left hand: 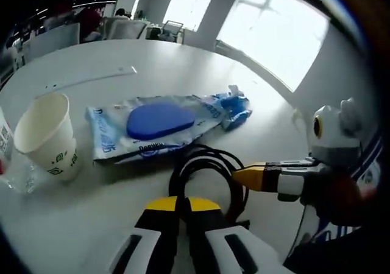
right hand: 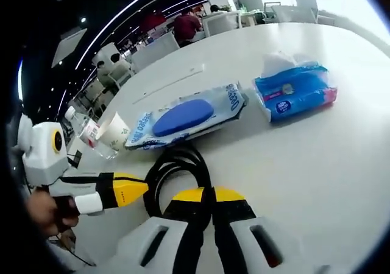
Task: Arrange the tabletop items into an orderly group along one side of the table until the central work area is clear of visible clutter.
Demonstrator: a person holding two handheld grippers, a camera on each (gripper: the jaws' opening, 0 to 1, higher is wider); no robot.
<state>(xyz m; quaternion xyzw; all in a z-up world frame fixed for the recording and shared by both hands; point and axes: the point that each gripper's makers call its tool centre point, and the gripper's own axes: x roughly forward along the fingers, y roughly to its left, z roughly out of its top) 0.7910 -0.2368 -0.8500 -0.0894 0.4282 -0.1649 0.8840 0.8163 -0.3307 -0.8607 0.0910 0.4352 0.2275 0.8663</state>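
Your left gripper (left hand: 181,204) and right gripper (right hand: 207,194) are both clenched tight on the black cable (right hand: 177,164).

white chairs (right hand: 155,47) beyond the table, seated person (right hand: 186,25), bright windows (left hand: 274,33)

A white table (right hand: 341,158) carries a paper cup (left hand: 47,137), wipes pack (left hand: 159,123), black cable (right hand: 177,167) and tissue pack (right hand: 295,92).

Both tools are built alike — white bodies with black slots and yellow tips edged in black. The left gripper (left hand: 181,204) and the right gripper (right hand: 202,195) are each mounted on a white housing.
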